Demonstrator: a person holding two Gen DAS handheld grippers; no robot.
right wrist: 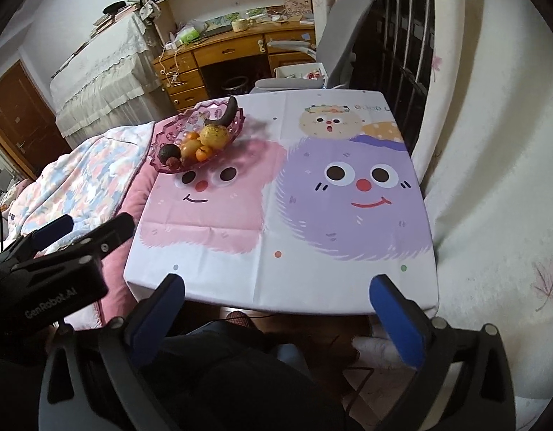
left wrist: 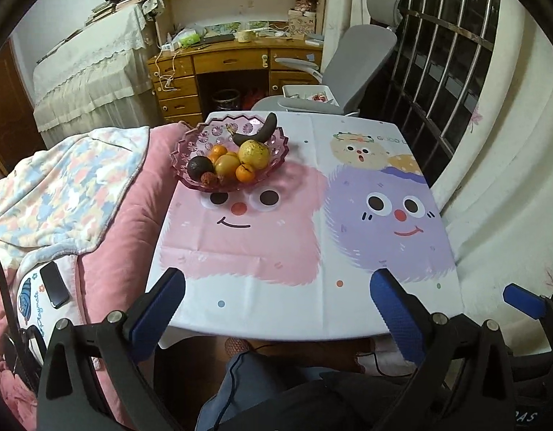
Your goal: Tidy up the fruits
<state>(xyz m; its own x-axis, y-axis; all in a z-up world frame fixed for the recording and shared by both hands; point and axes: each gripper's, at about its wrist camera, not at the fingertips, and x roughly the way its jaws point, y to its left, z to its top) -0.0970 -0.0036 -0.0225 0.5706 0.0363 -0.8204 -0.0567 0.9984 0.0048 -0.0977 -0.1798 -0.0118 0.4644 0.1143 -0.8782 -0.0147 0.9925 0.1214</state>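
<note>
Both claws hang wide apart and hold nothing: the left claw point(left wrist: 278, 303) and the right claw point(right wrist: 276, 301) sit at the near edge of the counter point(left wrist: 276, 305), above the person's lap. At the far left corner stands a pink glass bowl point(left wrist: 190, 147) with all the fruit in it: a blackened banana point(left wrist: 259, 130) across the back, a big yellow fruit point(left wrist: 253, 153) just in front, small oranges point(left wrist: 245, 173), and a dark round fruit point(left wrist: 200, 167) at the bowl's left. A cartoon tablecloth point(right wrist: 348, 215) covers the counter. A phone point(left wrist: 54, 284) lies on the bed point(left wrist: 107, 222) to the left.
</note>
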